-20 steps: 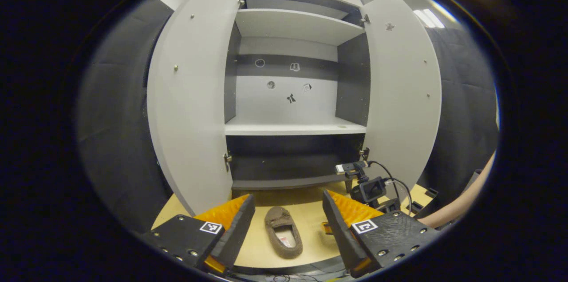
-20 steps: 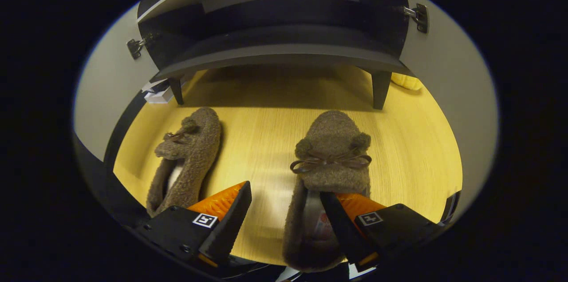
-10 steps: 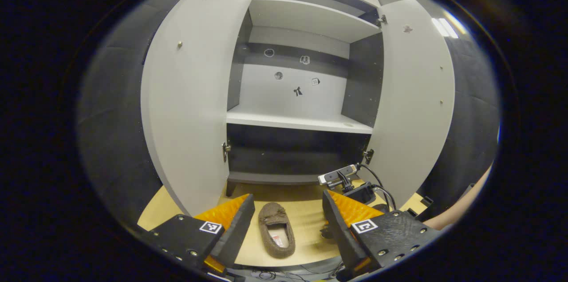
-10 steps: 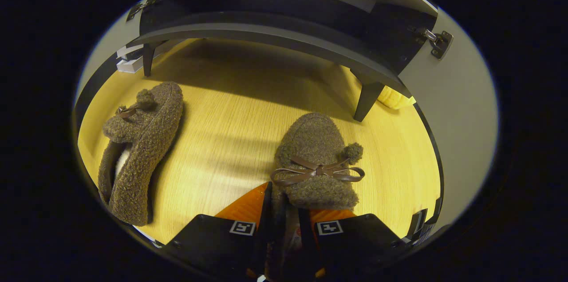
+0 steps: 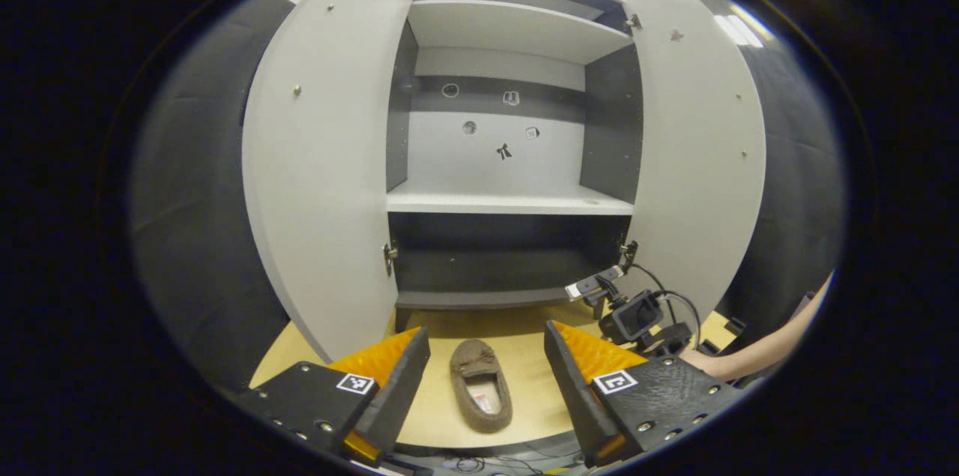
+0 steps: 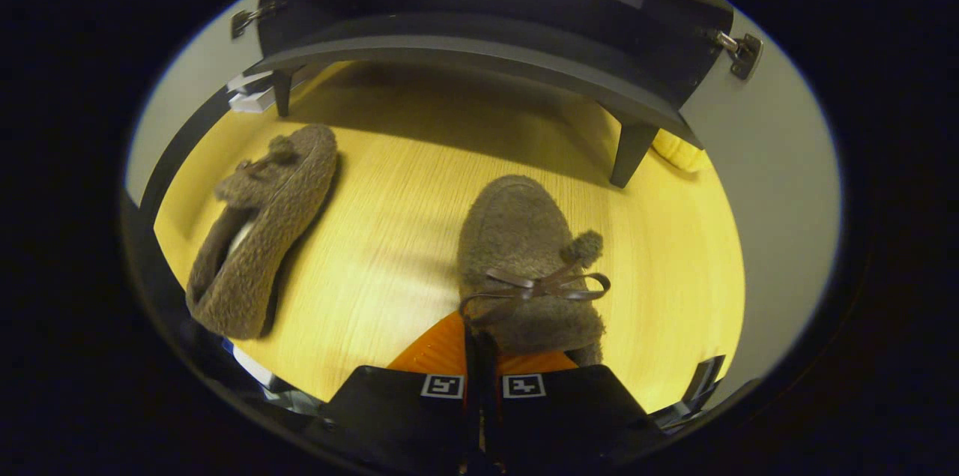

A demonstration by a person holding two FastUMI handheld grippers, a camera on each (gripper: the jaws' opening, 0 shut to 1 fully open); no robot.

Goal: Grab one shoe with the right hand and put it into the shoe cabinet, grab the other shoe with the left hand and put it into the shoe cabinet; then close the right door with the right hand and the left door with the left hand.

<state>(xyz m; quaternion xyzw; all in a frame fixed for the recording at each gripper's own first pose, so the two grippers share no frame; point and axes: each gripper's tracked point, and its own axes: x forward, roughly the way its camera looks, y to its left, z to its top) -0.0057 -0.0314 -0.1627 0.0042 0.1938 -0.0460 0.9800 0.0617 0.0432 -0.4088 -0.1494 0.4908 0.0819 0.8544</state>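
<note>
Standing by the booth, going left to right. The left door (image 5: 322, 161) of the shoe cabinet (image 5: 509, 199) is swung wide open, and so is the right door (image 5: 693, 154). Inside you can see the pale shelves, with the middle shelf (image 5: 509, 201) bare and a few small stickers on the back wall.

The left gripper (image 5: 485, 378) hangs in front of the cabinet, well back from it, jaws spread wide and holding nothing. Down between its fingers, farther off, one fuzzy brown slipper (image 5: 481, 393) lies on the yellow wooden floor (image 5: 524, 356), toe pointing toward the cabinet, nothing touching it. In the right gripper view that same left slipper (image 6: 262, 225) sits off to the left, tilted a bit.

Over on the right, the right gripper (image 6: 483, 378) is down low with jaws clenched on the heel edge of the other slipper (image 6: 524, 258), the one with the little bow and pompom. Its toe points at the cabinet's dark base, near the right cabinet leg (image 6: 629, 154). Can't tell whether it's lifted off the floor or resting on it.

From the left gripper view you also catch the right gripper's camera rig (image 5: 633, 311) and the person's forearm (image 5: 764, 352) low on the right, just in front of the right door.
</note>
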